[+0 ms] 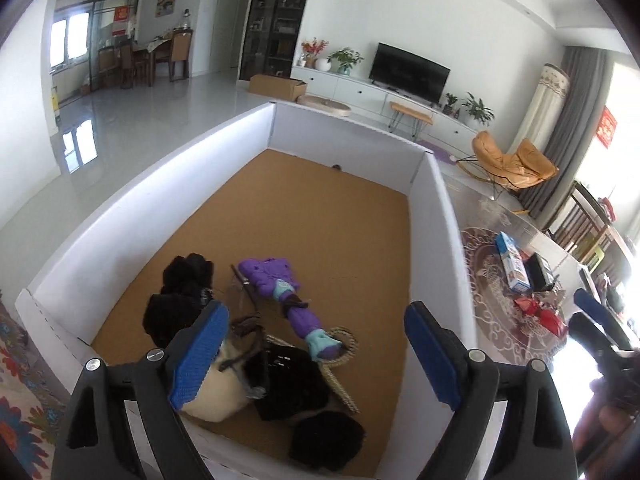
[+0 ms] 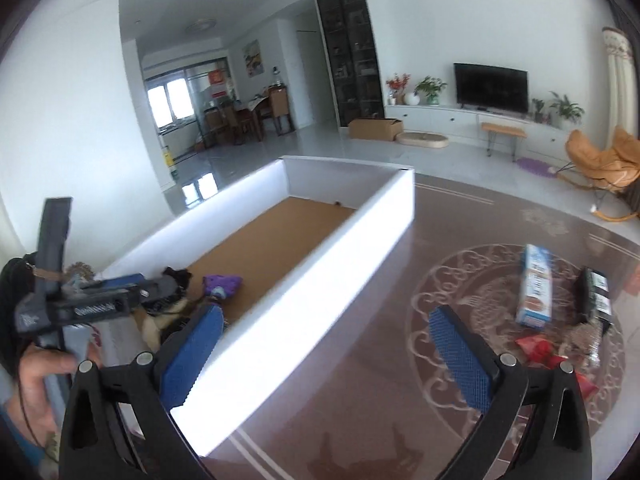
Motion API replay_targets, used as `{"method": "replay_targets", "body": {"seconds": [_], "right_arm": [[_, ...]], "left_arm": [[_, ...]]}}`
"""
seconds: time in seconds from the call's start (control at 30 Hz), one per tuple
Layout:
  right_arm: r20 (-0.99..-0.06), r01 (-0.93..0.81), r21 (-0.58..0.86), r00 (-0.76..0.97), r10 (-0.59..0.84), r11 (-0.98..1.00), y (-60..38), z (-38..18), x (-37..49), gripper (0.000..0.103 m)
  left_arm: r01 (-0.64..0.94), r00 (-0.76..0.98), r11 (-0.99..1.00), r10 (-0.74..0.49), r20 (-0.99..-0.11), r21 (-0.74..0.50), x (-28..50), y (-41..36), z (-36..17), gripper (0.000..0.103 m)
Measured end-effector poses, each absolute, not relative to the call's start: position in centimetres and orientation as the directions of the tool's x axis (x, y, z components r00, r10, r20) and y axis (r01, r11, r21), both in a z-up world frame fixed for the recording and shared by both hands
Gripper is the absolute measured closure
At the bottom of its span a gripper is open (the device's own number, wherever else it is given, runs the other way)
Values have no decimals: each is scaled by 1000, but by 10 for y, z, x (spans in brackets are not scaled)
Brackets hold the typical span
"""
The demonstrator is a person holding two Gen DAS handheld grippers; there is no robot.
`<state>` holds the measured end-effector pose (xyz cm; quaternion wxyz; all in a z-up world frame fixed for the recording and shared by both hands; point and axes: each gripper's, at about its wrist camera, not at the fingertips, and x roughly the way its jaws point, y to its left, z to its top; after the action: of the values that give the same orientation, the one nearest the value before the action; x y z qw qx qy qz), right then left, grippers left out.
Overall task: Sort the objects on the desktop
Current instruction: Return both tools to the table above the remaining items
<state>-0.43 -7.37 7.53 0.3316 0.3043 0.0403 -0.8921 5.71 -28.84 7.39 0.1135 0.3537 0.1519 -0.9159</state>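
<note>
A white-walled box [image 1: 352, 136] with a brown cork floor holds sorted items at its near end: a purple and teal glove [image 1: 280, 284], black cloth pieces [image 1: 180, 292], a cream pouch [image 1: 218, 394] and a woven straw piece [image 1: 340, 384]. My left gripper [image 1: 316, 356] hangs open and empty above them. My right gripper [image 2: 324, 356] is open and empty over the box's right wall [image 2: 304, 308]. On the glass table to the right lie a blue and white carton [image 2: 534, 292], a black packet [image 2: 596, 294] and red wrappers [image 2: 540, 350].
The box stands on a patterned glass table [image 2: 400, 360]. The left gripper body and the hand holding it show in the right wrist view [image 2: 76, 308]. A living room lies behind, with an orange chair [image 1: 512, 164], a TV unit and a cardboard box on the floor.
</note>
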Motion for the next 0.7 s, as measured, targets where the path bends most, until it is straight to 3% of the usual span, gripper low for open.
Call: {"method": "replay_targets", "body": {"seconds": [0.17, 0.23, 0.37, 0.53, 0.7], "right_arm": [[-690, 416, -4, -659, -299, -909, 39, 18, -14, 0], [-718, 321, -23, -664, -207, -947, 88, 4, -16, 0], [-780, 162, -5, -619, -98, -987, 158, -17, -32, 0], [-799, 139, -67, -600, -30, -988, 190, -24, -31, 0], [-810, 155, -30, -583, -67, -987, 194, -25, -35, 0]], "left_arm": [[112, -784, -982, 5, -620, -149, 61, -198, 103, 13], [24, -788, -987, 79, -610, -160, 68, -162, 104, 3], [-96, -722, -980, 188, -666, -172, 57, -90, 73, 0], [-103, -589, -992, 124, -799, -78, 19, -36, 7, 0], [-81, -534, -996, 67, -843, -27, 8, -24, -22, 0]]}}
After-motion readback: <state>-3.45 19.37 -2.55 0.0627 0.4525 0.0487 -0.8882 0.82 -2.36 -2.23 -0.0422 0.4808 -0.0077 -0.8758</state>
